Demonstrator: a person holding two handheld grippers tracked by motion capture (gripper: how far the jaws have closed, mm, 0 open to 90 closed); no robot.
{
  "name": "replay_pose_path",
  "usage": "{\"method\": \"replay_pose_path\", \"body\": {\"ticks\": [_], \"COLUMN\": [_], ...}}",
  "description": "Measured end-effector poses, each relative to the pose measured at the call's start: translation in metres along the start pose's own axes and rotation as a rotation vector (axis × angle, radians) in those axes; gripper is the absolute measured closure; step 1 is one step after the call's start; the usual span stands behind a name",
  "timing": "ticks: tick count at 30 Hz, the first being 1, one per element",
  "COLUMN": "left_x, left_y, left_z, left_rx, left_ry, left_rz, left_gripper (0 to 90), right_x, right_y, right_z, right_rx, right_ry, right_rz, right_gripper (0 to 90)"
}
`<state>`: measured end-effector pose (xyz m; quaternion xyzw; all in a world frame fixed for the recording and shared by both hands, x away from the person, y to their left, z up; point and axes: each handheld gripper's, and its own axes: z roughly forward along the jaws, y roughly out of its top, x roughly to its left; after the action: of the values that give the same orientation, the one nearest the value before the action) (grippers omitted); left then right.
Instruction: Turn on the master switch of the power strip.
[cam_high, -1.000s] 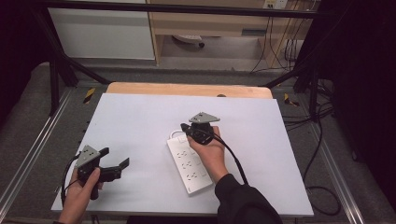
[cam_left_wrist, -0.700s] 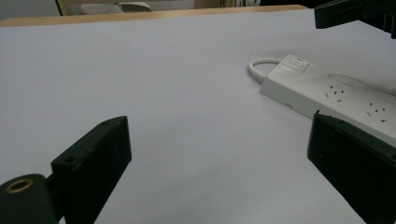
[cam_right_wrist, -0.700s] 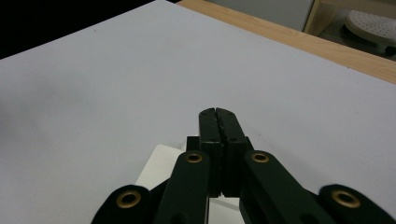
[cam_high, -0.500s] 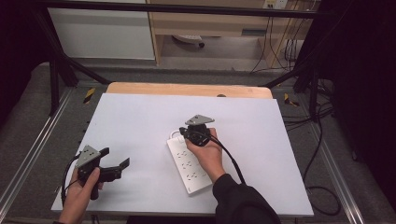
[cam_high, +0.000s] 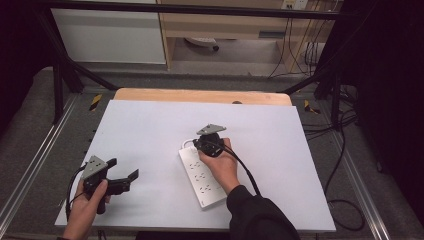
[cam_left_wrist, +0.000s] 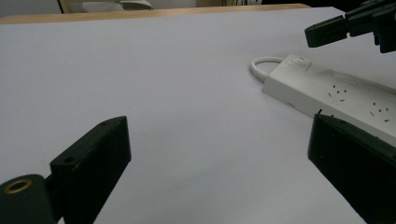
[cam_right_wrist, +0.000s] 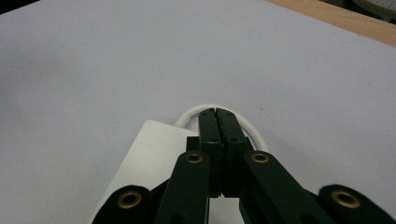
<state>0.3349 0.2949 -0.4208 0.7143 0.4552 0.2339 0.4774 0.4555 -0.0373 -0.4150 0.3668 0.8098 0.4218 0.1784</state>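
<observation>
The right hand-held gripper (cam_right_wrist: 217, 112) was clenched on nothing, its joined tips poised over the cord end of the power strip (cam_high: 202, 172) on the bench (cam_high: 150, 130). Pressing the switch (cam_left_wrist: 301, 59) there would want a straight, gentle push. The left hand-held gripper (cam_high: 122, 170) lay released, well apart.

Your high view looks down and forward over the white table (cam_high: 150, 130) from above your side. Each gripper view sits low, close to the tabletop (riding between its own jaws), and all three share the power strip (cam_high: 202, 175) (cam_left_wrist: 336, 93) (cam_right_wrist: 140, 158).
</observation>
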Motion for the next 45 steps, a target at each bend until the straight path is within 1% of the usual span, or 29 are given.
{"method": "replay_pose_path", "body": {"ticks": [5, 7, 8, 9, 15, 20, 27, 39, 42, 45], "left_x": [0.000, 0.000, 0.000, 0.000, 0.000, 0.000, 0.000, -0.001, -0.001, -0.001], "left_y": [0.000, 0.000, 0.000, 0.000, 0.000, -0.001, -0.001, -0.001, -0.001, -0.001], "left_z": [0.000, 0.000, 0.001, 0.001, 0.001, 0.001, 0.001, 0.001, 0.001, 0.001], "left_rx": [0.002, 0.004, 0.002, 0.004, 0.005, 0.009, 0.010, 0.015, 0.017, 0.016], "left_ry": [-0.003, -0.003, -0.005, -0.005, -0.004, -0.003, -0.001, -0.004, -0.001, -0.001], "left_rz": [-0.001, 0.000, 0.000, -0.001, 0.000, 0.003, 0.008, 0.008, 0.012, 0.010], "left_gripper": [6.0, 6.0, 6.0, 6.0, 6.0, 6.0, 6.0, 6.0, 6.0, 6.0], "right_x": [-0.004, -0.004, -0.004, -0.004, -0.004, -0.003, -0.003, -0.003, -0.002, -0.002], "right_y": [-0.002, -0.003, -0.003, -0.003, -0.004, -0.004, -0.006, -0.008, -0.007, -0.007], "right_z": [0.005, 0.006, 0.007, 0.008, 0.013, 0.014, 0.016, 0.017, 0.017, 0.017], "right_rx": [0.024, 0.026, 0.028, 0.035, 0.054, 0.056, 0.081, 0.089, 0.091, 0.092], "right_ry": [-0.011, -0.022, -0.022, -0.018, -0.016, -0.016, -0.017, -0.014, -0.020, -0.019], "right_rz": [0.011, -0.004, -0.003, 0.010, 0.016, 0.015, 0.014, 0.014, 0.003, 0.009], "right_gripper": [90.0, 90.0, 90.0, 90.0, 90.0, 90.0, 90.0, 90.0, 90.0, 90.0]}}
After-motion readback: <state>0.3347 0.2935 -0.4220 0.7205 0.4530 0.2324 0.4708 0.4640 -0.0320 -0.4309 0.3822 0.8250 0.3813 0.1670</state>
